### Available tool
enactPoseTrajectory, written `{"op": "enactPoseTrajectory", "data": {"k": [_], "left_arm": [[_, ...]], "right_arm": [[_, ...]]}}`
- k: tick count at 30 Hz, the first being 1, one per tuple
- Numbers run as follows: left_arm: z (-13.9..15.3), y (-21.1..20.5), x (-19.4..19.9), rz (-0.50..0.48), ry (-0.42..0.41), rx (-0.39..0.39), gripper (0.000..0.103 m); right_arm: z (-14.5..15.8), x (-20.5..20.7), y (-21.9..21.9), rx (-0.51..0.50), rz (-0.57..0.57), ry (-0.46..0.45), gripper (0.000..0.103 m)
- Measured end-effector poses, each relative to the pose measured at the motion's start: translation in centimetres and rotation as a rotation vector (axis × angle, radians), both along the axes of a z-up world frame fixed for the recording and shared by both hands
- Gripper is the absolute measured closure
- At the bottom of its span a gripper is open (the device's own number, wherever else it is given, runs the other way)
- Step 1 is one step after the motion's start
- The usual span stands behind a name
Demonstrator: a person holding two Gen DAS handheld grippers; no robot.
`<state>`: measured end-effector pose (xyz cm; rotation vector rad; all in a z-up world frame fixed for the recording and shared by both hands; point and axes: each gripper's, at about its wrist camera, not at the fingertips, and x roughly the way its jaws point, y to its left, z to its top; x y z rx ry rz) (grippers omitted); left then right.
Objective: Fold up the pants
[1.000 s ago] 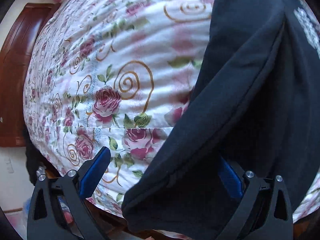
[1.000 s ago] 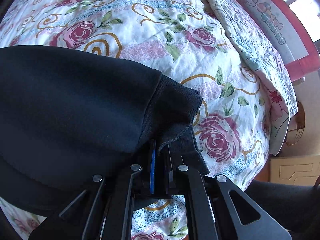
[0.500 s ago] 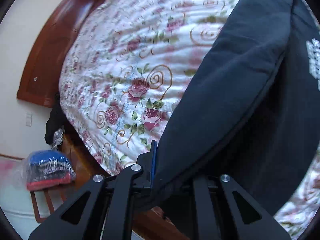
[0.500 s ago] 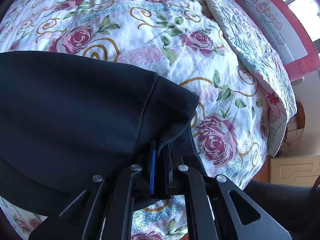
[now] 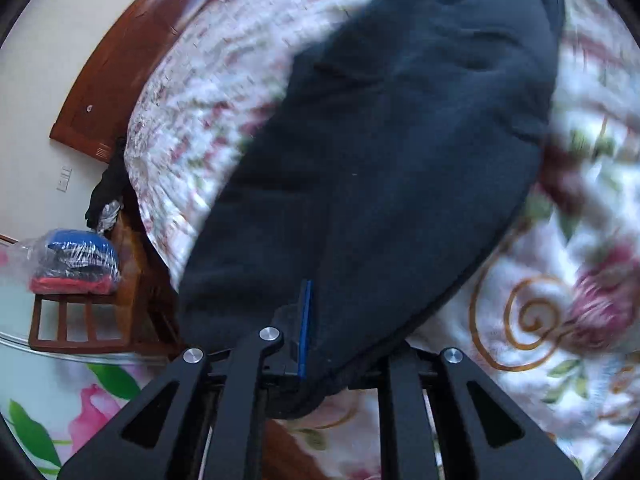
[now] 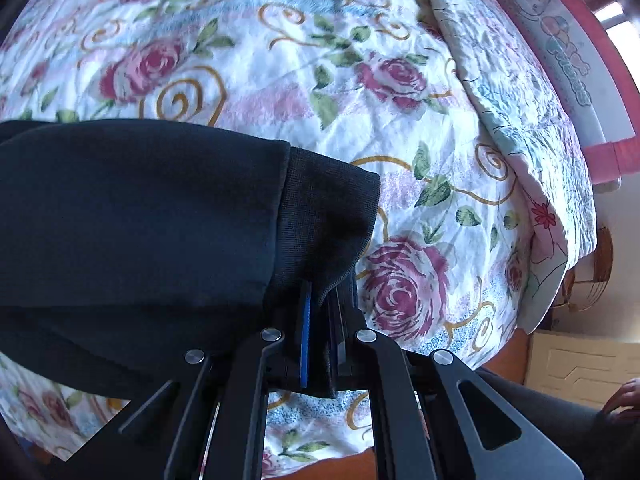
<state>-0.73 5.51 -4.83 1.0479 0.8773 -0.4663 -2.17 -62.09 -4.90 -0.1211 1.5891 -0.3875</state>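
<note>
left gripper (image 5: 320,332) was closed down on the dark navy pants (image 5: 380,160); fabric was pinched against its blue pad and hid the far finger. the cloth rose from the jaws and hung as a broad sheet over the rose-print bedspread (image 5: 560,320), covering most of the left wrist view, which was blurred across the bed. off to that view's left: a dark wooden headboard (image 5: 132,64), a wooden stool (image 5: 80,320), and on it a plastic-wrapped bundle (image 5: 76,260) of blue and red cloth.

right gripper (image 6: 322,328) was also clamped tight, jaws nearly together with the ribbed cuff (image 6: 328,216) of the pants (image 6: 140,216) caught between them. from there the leg ran off to the left, lifted over the floral spread (image 6: 280,80). a folded quilt (image 6: 532,152) lay along the bed's right side, with a pink-edged mat (image 6: 568,48) beyond it. a hand (image 6: 624,396) showed at the lower right edge.
</note>
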Motion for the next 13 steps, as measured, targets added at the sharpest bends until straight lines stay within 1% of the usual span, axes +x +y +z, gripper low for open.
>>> {"op": "enactPoseTrajectory", "data": {"k": [2, 3, 4, 5, 6, 7, 8, 9, 10, 11, 12, 13], "left_arm": [[-1.8, -0.2, -0.1, -0.009, -0.047, 0.017, 0.089], [-2.3, -0.4, 0.1, -0.001, -0.054, 0.018, 0.088], [-2.0, -0.3, 0.2, 0.018, -0.048, -0.004, 0.089], [-1.2, 0.2, 0.3, 0.040, -0.028, -0.040, 0.087], [-0.6, 0.5, 0.4, 0.053, -0.018, -0.056, 0.082], [0.0, 0.9, 0.7, 0.073, -0.016, -0.064, 0.071], [1.1, 1.6, 1.0, 0.106, -0.007, -0.086, 0.064], [2.0, 2.0, 1.1, 0.126, 0.006, -0.105, 0.055], [2.8, 2.4, 1.3, 0.139, 0.003, -0.129, 0.054], [3.6, 2.8, 1.5, 0.151, 0.000, -0.149, 0.053], [4.1, 2.8, 1.5, 0.164, -0.007, -0.151, 0.049], [4.7, 2.7, 1.6, 0.176, -0.021, -0.153, 0.049]], "right_arm": [[-0.6, -0.1, 0.4, 0.005, -0.001, 0.041, 0.099], [-0.8, -0.1, 1.1, -0.022, 0.044, 0.084, 0.099], [-1.0, -0.2, 1.6, -0.041, 0.074, 0.118, 0.099], [-1.0, -0.1, 2.0, -0.057, 0.090, 0.139, 0.099], [-0.7, 0.0, 2.2, -0.062, 0.092, 0.140, 0.099], [-0.5, -0.1, 2.2, -0.057, 0.081, 0.140, 0.099], [-0.4, -0.2, 2.1, -0.044, 0.063, 0.134, 0.099], [-0.1, -0.3, 1.6, 0.013, 0.011, 0.105, 0.090], [0.3, -0.7, 1.1, 0.071, -0.034, 0.063, 0.078], [0.5, -1.0, 0.8, 0.107, -0.061, 0.032, 0.074], [0.9, -1.7, -0.2, 0.138, -0.119, -0.007, 0.072], [1.1, -2.1, -0.6, 0.149, -0.155, -0.032, 0.065]]}}
